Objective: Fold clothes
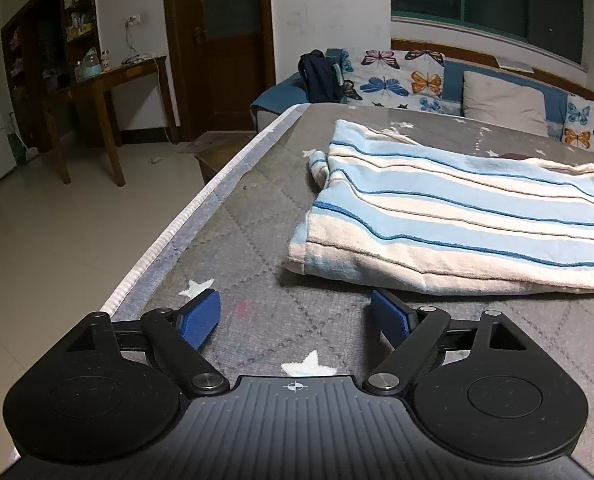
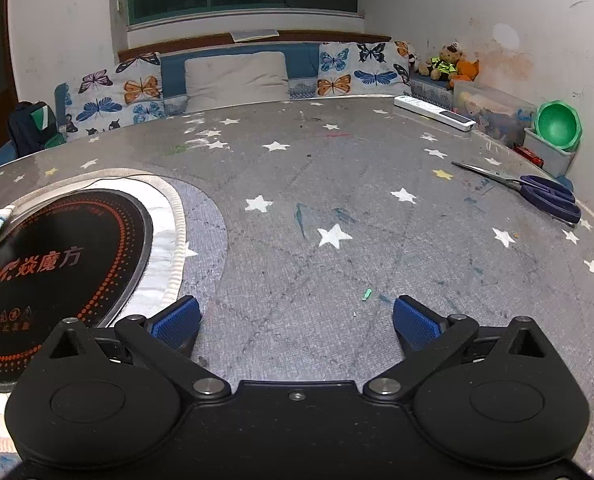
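A folded terry towel [image 1: 457, 220] with pale blue and cream stripes and thin darker blue lines lies on the counter [image 1: 257, 240], a surface covered in a grey quilted cloth printed with white stars and edged in white ribbed piping. The towel's pile looks soft and looped; it is a flattened rectangle of several layers, its long axis running from the left wrist view's centre toward the right edge, stripes along that axis, with a rumpled corner bunched at its far left end.

The left tool [image 1: 295, 314] sits just short of the towel's near folded edge, its blue ribbed pads [image 1: 201, 318] spread wide with nothing between them. The right tool [image 2: 297, 318] likewise stands wide open over bare quilted cloth, holding nothing.

In the right wrist view a glossy black round induction plate [image 2: 57, 264] with orange dotted rings sits in a cut-out at left, a scrap of the striped cloth just at its far left rim. Blue-handled steel scissors [image 2: 537, 192] lie well apart at right, blades pointing left. A white remote [image 2: 437, 114] rests near the far edge.
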The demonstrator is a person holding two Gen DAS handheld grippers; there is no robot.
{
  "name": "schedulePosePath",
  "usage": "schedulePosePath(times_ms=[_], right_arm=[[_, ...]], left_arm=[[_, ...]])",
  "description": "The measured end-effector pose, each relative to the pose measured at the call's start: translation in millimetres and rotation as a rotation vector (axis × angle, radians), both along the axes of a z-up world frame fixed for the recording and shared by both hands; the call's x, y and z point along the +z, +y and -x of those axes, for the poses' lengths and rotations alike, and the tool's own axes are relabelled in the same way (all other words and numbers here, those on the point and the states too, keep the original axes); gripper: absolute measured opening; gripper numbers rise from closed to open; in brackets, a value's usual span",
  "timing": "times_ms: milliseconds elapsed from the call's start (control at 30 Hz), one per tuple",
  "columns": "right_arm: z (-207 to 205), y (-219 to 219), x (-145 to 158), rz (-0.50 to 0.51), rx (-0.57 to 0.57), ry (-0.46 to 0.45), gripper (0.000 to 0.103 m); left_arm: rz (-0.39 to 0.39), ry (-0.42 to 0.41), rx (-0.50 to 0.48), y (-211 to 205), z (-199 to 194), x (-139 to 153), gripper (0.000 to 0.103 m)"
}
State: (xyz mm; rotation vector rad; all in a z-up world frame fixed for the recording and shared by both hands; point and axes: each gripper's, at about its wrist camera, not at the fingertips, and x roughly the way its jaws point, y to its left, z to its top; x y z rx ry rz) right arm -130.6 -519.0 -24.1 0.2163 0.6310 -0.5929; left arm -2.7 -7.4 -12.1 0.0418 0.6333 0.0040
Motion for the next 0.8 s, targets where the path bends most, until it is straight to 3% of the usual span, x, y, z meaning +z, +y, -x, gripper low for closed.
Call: schedulePosePath(times_ms=[800], right_arm=[[-2.8,4.8,-0.7,0.007,0.0,0.007,0.103]], left_arm=[[0.024,0.01,0.0,2.4,-1.3,-2.1,0.09]])
